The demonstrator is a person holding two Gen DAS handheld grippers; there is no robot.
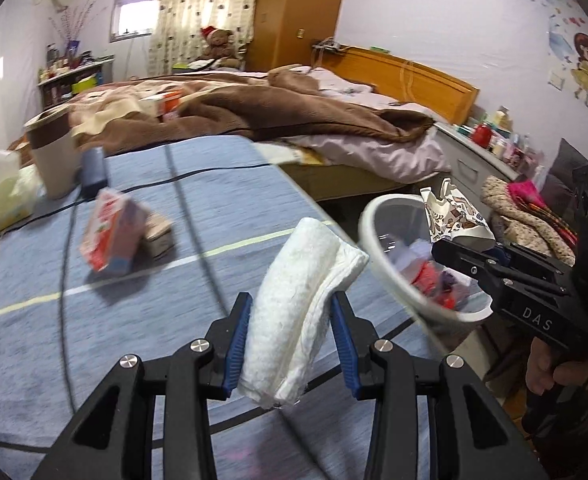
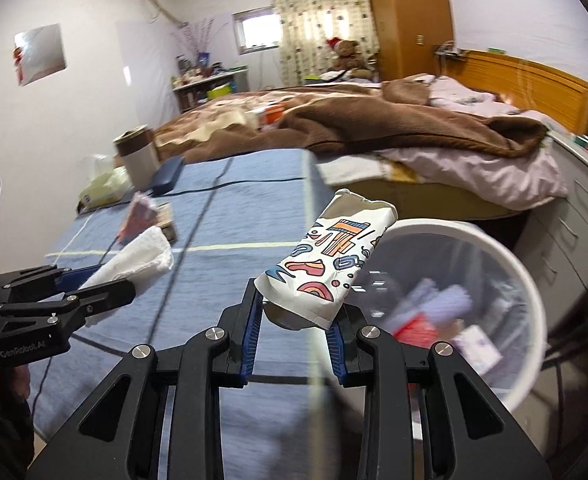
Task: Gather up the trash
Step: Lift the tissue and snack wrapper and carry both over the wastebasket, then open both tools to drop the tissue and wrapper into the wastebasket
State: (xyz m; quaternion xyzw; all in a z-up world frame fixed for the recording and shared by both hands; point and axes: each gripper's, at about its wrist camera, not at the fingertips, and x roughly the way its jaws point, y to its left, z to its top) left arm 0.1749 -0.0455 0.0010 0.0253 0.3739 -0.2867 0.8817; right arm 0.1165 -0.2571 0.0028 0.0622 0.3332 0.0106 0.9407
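Note:
My left gripper (image 1: 291, 332) is shut on a folded white tissue wad (image 1: 298, 304), held above the blue-clothed table near its right edge. My right gripper (image 2: 298, 332) is shut on a crushed paper cup with colourful doodles (image 2: 326, 268), held beside the white trash bin (image 2: 530, 292), which holds several bits of trash. The bin (image 1: 378, 264) also shows in the left wrist view, with the right gripper (image 1: 460, 258) and cup (image 1: 454, 216) over it. The left gripper (image 2: 105, 288) with the tissue (image 2: 141, 256) shows at the left of the right wrist view.
On the table (image 1: 221, 208) lie a pink snack carton (image 1: 113, 232), a small box (image 1: 159, 234), a tissue pack (image 1: 1, 200), a brown-and-white cup (image 1: 53, 152) and a dark case (image 1: 93, 170). A bed (image 1: 294, 116) with brown blanket stands behind; a cluttered cabinet (image 1: 490, 148) at right.

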